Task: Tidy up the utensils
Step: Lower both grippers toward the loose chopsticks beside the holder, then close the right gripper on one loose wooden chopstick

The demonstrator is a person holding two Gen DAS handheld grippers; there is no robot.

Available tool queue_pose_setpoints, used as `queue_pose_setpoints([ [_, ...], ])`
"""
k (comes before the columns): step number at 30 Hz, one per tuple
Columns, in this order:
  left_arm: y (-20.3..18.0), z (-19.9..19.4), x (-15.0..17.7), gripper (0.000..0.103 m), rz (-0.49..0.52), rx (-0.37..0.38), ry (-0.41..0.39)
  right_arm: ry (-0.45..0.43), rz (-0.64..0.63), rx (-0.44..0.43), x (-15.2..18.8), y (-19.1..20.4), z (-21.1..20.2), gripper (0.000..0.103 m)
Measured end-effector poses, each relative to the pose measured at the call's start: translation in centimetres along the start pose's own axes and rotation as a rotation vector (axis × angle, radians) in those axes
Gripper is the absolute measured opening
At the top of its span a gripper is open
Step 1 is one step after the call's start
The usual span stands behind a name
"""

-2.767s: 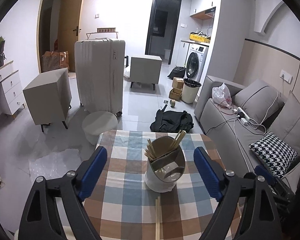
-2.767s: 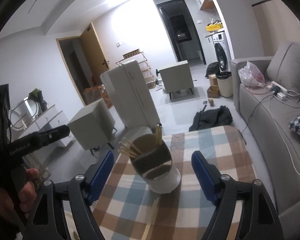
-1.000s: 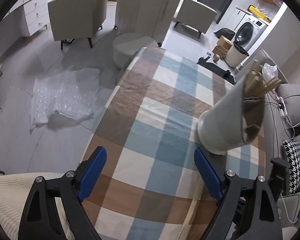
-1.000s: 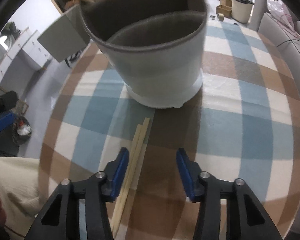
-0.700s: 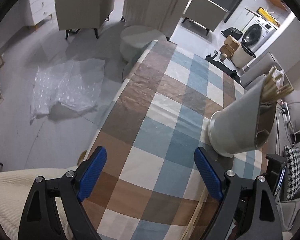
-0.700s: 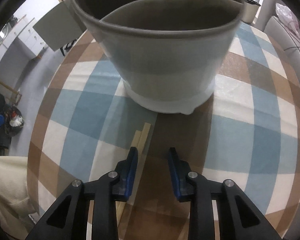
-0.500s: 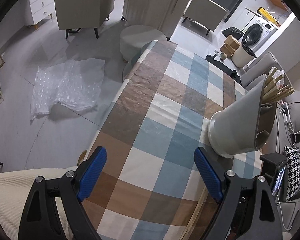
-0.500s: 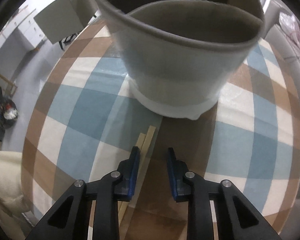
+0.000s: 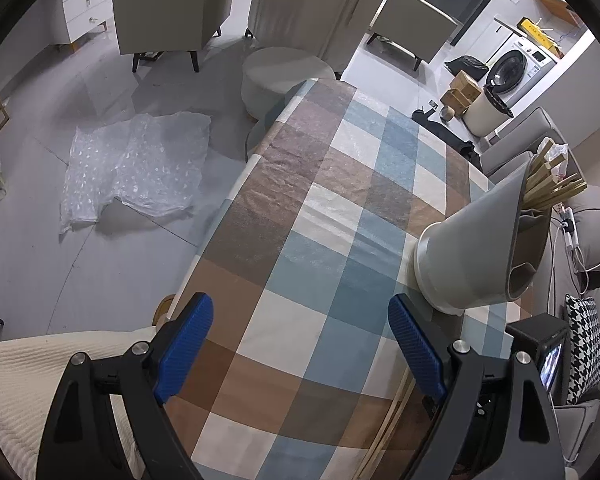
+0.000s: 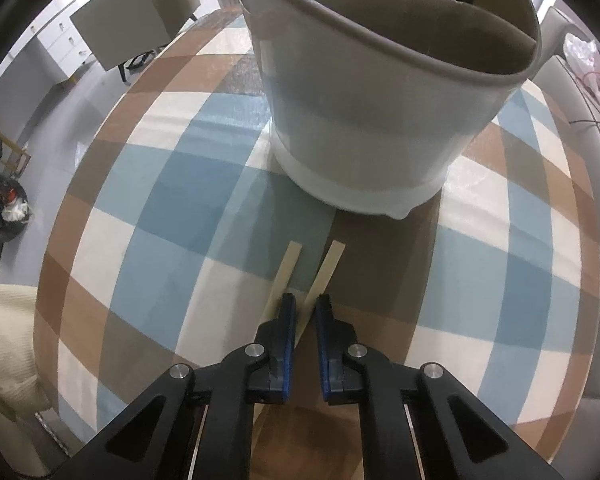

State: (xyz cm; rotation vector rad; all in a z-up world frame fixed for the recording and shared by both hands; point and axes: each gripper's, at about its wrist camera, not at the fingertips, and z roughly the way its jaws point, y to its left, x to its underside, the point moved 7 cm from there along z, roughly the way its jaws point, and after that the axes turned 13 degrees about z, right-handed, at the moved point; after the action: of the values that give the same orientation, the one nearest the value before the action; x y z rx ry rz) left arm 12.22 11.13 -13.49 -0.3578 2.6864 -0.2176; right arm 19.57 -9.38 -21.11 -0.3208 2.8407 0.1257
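A checked tablecloth (image 10: 148, 216) bears a utensil holder (image 10: 380, 120) and 2 chopsticks (image 10: 286, 276).

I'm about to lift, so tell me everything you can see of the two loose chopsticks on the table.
The two loose chopsticks are pale wood, flat and square-ended, lying on the checked tablecloth just short of the grey utensil holder, not touching it. Their far ends splay apart in a narrow V. The right tongs have just been closing: the right-hand stick runs between the blue pads, while the left-hand one passes outside the left pad. Their near ends are hidden under the tongs.
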Motion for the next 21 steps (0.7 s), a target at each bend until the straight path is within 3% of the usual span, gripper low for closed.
queue_pose_setpoints([
  [6, 0.1, 0.1, 0.0, 0.086, -0.009, -0.001, 0.012, -0.029, 0.000, 0.026, -1.5, 0.9, 0.5, 0.012],
  [8, 0.2, 0.2, 0.1, 0.086, -0.012, 0.001, 0.016, -0.036, 0.010, 0.031, -1.5, 0.9, 0.6, 0.022],
  [12, 0.0, 0.4, 0.0, 0.086, -0.006, -0.002, 0.024, -0.057, 0.023, 0.025, -1.8, 0.6, 0.5, 0.026],
  [13, -0.1, 0.4, 0.0, 0.086, -0.004, -0.006, 0.027, -0.061, 0.016, 0.022, -1.7, 0.6, 0.5, 0.023],
  [14, -0.1, 0.5, 0.0, 0.086, -0.002, -0.008, 0.030, -0.063, 0.013, 0.015, -1.6, 0.5, 0.4, 0.008],
  [17, -0.5, 0.6, 0.1, 0.086, 0.006, -0.013, 0.035, -0.053, 0.043, -0.033, -0.6, -0.4, 0.1, 0.006],
  [21, -1.1, 0.6, 0.3, 0.086, 0.026, -0.015, 0.038, -0.031, 0.178, -0.109, 1.3, -3.5, -0.6, 0.005],
])
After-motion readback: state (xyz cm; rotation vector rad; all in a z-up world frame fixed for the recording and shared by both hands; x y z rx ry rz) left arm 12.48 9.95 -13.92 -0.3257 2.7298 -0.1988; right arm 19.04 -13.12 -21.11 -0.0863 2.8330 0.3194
